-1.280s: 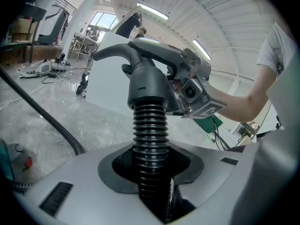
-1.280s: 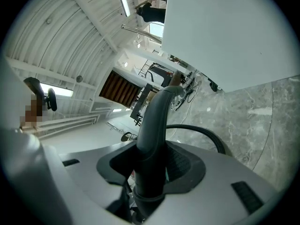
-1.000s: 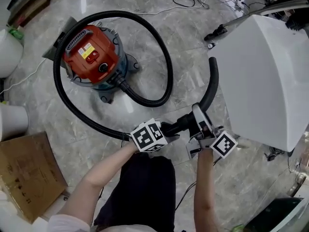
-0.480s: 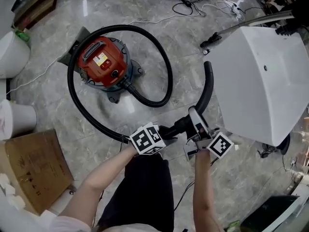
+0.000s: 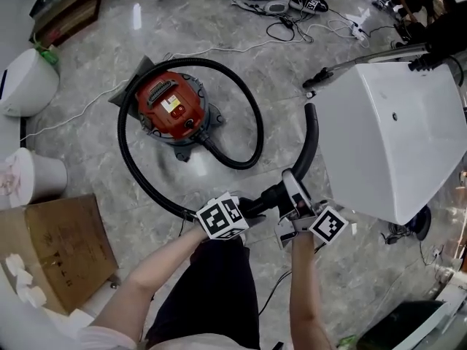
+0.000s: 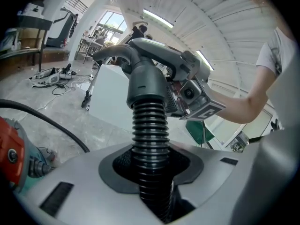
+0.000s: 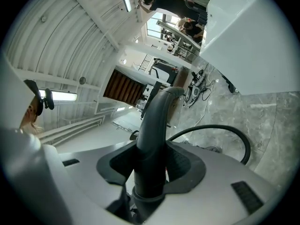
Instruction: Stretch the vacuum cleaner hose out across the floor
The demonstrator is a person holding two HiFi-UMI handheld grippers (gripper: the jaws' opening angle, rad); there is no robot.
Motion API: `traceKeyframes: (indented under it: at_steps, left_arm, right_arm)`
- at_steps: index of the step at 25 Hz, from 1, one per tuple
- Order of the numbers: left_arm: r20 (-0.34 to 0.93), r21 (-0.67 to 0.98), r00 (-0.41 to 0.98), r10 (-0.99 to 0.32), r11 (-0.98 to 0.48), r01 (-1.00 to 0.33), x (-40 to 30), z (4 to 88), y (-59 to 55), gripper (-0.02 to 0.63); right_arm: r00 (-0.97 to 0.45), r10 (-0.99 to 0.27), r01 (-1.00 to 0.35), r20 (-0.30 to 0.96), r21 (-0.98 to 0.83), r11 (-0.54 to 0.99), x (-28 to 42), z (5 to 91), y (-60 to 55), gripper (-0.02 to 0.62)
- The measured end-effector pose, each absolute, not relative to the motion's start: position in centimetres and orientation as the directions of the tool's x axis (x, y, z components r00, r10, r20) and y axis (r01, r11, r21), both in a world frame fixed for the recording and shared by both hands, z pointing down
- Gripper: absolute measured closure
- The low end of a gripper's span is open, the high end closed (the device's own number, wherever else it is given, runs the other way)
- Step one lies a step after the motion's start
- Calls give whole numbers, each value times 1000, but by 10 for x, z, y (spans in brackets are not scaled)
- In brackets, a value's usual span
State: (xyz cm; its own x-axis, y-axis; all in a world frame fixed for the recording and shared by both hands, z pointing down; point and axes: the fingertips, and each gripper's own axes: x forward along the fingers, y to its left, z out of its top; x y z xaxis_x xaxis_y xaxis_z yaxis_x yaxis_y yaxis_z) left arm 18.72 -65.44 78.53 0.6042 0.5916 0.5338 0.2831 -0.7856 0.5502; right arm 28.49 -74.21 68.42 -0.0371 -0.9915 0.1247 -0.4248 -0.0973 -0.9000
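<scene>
Where you stand: over a grey marble floor (image 5: 80,141), both grippers held out in front of you, close together.
Left gripper (image 5: 255,205): fingers (image 6: 70,184) clamped on the ribbed black hose (image 5: 252,115), just short of its grey cuff. In the left gripper view the ribs fill the gap between the dark pads.
Right gripper (image 5: 292,188): fingers (image 7: 236,189) clamped on the smooth grey tube (image 5: 314,141), just past the cuff. Its marker cube sits just beside your left one.
Hose: not stretched. From the vacuum (image 5: 171,108) it swings out to the right, arcs over the top, runs down the left side and comes across to your left gripper. That makes one wide loop round the machine. Most of it lies on the floor.
Hose end: the short run between your two grippers, cuff in the middle.
Tube: bends away from your right gripper and curves toward the big white box (image 5: 398,141). Its tip is beside the box's edge; whether they touch, you cannot tell.
Vacuum: red top, grey base, upright on the floor inside the loop, well apart from both grippers.
Left side: brown carton (image 5: 55,254) near your left arm, two white bins (image 5: 29,82) beyond it.
Far edge: loose cables (image 5: 277,2) on the floor.
</scene>
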Motion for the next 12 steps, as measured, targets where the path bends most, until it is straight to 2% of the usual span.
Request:
traceKeyframes:
  at_steps: [12]
  left_arm:
    - [567, 510, 559, 605, -791, 339, 160, 698, -640, 469]
  right_arm:
    - [13, -993, -378, 118, -919, -114, 265, 597, -722, 417]
